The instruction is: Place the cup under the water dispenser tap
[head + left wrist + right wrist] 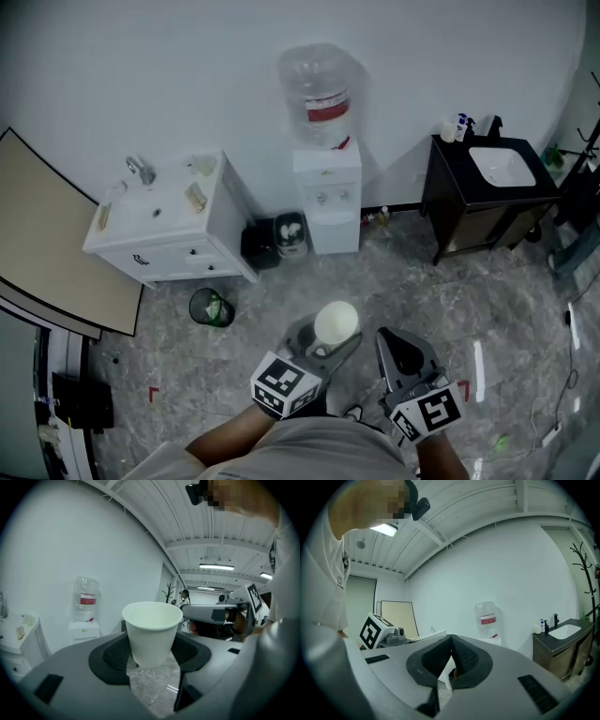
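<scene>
**A:** What do we have in the left claw?

**B:** We see the left claw (pixel 328 343) closed on a white paper cup (pixel 336 322). The cup is upright with its mouth open upward, and the pads press its lower wall from both sides.

**A:** Where is the cup in relation to the dispenser?

**B:** Well apart from it. We hold the cup above the grey marbled floor (pixel 422 291), toward the floor's near edge and close to our body. The water dispenser (pixel 326 202) stands at the floor's far edge against the white wall, with a clear bottle (pixel 319 94) on top.

**A:** And the right claw?

**B:** The right claw (pixel 451 644) is narrow. Its tips meet and nothing sits between them. It hangs just beside the left one.

**A:** What else do we make out?

**B:** A white vanity (pixel 159 234) stands left of the dispenser. A dark cabinet (pixel 469 220) with a white basin stands to the right. A small bin (pixel 211 307) sits on the floor in front of the vanity.
</scene>
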The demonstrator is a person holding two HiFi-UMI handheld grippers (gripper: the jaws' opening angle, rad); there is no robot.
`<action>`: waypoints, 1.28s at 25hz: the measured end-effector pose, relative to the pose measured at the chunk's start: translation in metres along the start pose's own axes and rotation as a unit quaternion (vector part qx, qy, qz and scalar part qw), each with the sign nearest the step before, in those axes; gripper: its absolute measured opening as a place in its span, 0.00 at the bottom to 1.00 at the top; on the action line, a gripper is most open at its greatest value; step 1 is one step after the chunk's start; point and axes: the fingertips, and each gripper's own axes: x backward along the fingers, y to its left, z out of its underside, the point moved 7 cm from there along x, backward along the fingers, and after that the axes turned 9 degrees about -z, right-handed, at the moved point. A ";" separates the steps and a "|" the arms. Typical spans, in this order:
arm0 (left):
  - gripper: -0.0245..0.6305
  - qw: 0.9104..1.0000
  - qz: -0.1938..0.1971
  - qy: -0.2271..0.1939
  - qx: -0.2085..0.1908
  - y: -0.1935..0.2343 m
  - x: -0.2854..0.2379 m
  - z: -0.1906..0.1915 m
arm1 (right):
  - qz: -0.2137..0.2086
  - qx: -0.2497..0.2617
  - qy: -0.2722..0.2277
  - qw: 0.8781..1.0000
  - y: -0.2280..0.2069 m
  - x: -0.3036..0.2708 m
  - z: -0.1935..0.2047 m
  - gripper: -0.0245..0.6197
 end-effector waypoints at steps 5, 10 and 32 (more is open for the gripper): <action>0.44 1.000 0.012 -0.005 -0.019 0.078 -0.046 -0.011 | 0.009 -0.008 -0.002 1.000 -0.039 -0.086 -0.007 0.05; 0.44 0.999 0.024 -0.004 -0.039 0.159 -0.093 -0.019 | 0.028 -0.017 -0.007 0.999 -0.076 -0.165 -0.015 0.05; 0.44 0.998 -0.004 -0.033 -0.057 0.309 -0.357 0.025 | 0.007 -0.059 0.016 0.998 -0.339 -0.337 0.012 0.05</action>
